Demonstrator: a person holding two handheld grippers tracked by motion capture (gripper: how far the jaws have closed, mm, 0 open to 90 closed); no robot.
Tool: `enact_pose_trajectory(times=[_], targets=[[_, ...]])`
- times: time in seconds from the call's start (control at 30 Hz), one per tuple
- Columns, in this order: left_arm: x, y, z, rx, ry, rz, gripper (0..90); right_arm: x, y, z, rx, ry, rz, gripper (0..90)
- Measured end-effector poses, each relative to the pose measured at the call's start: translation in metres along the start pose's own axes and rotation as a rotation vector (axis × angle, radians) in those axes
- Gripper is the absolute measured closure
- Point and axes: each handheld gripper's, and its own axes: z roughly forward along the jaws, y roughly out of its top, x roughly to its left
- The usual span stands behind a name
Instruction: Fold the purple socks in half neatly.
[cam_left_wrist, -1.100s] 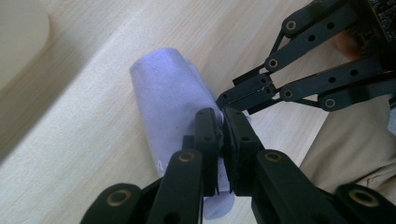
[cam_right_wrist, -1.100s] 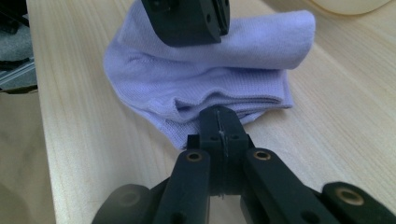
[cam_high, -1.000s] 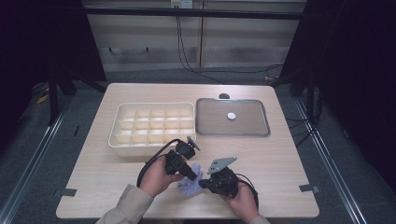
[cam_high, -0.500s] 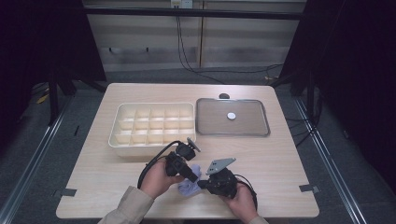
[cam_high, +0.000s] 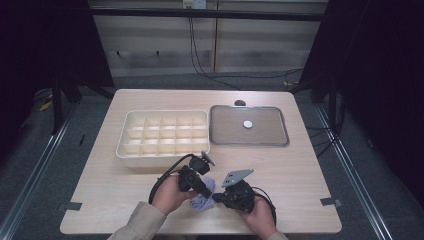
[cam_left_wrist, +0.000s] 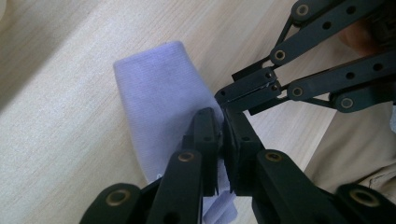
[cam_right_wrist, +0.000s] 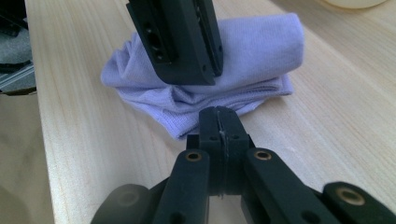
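Lilac cloth (cam_high: 204, 199), folded, lies on the table (cam_high: 300, 185) near its front edge, between both hands; bare wood runs open to left and right of it. Left gripper (cam_left_wrist: 223, 122) is clamped on a fold of the cloth, right gripper (cam_right_wrist: 218, 122) has its jaws pressed together at the cloth's near hem, tips almost meeting. Behind, well apart, the compartment box (cam_high: 131, 150) and metal tray (cam_high: 280, 142) with a small white disc (cam_high: 247, 124); nothing crowds the cloth.
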Motion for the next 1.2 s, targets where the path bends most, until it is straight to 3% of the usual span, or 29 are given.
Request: enact_pose_trajectory(times=[0.83, 1.2], targets=[[-0.001, -0.009, 0.006, -0.036, 0.008, 0.019, 84.1, -0.009, -0.003, -0.010, -0.014, -0.015, 0.035, 88.8], [0.000, -0.015, 0.007, -0.064, 0.001, 0.020, 84.2, -0.016, 0.000, -0.021, -0.059, -0.022, 0.064, 90.0]])
